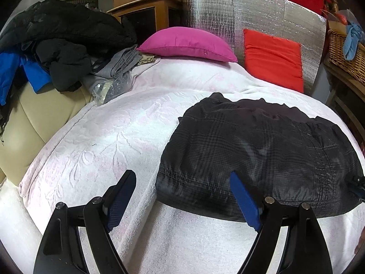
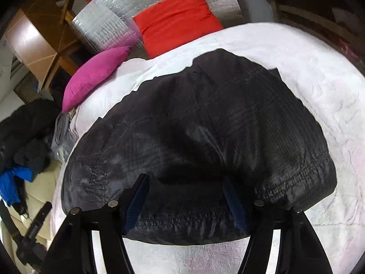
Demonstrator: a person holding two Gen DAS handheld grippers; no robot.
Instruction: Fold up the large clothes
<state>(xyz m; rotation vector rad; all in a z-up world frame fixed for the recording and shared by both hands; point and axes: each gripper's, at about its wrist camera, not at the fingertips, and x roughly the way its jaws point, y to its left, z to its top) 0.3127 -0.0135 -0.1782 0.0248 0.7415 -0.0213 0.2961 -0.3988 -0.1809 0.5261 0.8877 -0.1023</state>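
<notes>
We saw a wicker basket at the far right edge w/ a blue cloth hanging over its rim. The left gripper pointed down at the white cover, jaws wide, nothing between them; its right finger overlapped the near-left edge of the dark jacket. The right gripper tilted down over the jacket's near hem, jaws fairly wide, hem between the fingers; we couldn't tell if the pads pressed it. The jacket lay folded into a compact block on the cover, right of centre. Beyond it: pink pillow, red cushion against a foil sheet. Clothes pile sat far left, well apart.
</notes>
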